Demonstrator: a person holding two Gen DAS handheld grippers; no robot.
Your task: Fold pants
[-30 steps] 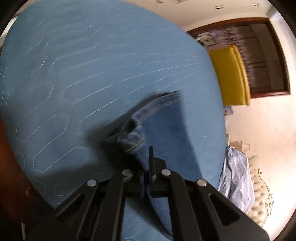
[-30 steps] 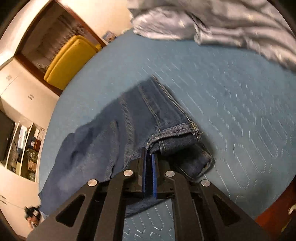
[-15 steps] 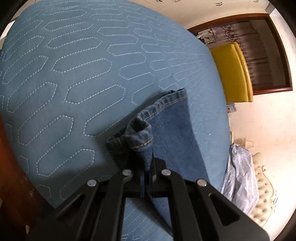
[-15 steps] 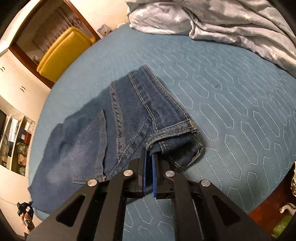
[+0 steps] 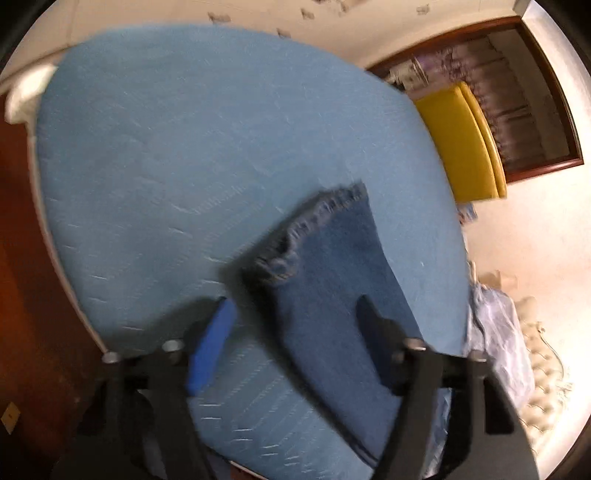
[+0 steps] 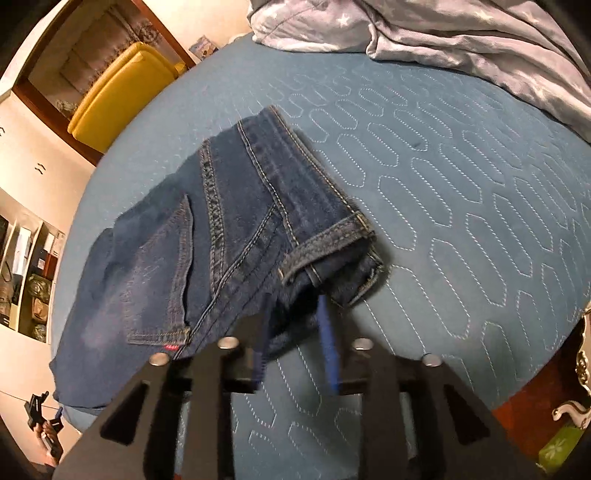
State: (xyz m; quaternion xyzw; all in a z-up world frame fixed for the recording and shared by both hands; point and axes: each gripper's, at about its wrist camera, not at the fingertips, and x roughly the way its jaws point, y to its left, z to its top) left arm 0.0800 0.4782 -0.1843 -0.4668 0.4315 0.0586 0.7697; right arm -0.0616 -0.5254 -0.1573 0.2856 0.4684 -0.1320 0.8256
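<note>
Nearest to me, my left claw point(image 5: 295, 314) stands spread wide, its blue-padded fingers point(image 5: 210, 343) holding nothing; the hem end of the jeans point(image 5: 332, 277) lies on the bed below the gap between them, and I cannot tell whether a fingertip brushes the cloth, since that view is smeared. My right claw point(image 6: 293, 332) is parted to a narrower gap and grips nothing either; its tips sit just at the near edge of the jeans' point(image 6: 221, 240) folded cuff. The jeans lie flat on the blue quilted bed point(image 6: 461, 221), folded over on themselves, with a back pocket and small red tag showing on the left part in the right wrist view. Farther off, a pale star-printed duvet point(image 6: 443, 33) is bunched at the bed's far edge. Beyond the bed stand a yellow chair point(image 6: 118, 92) by a dark wood-framed opening and shelves point(image 6: 26, 273) against the wall.
</note>
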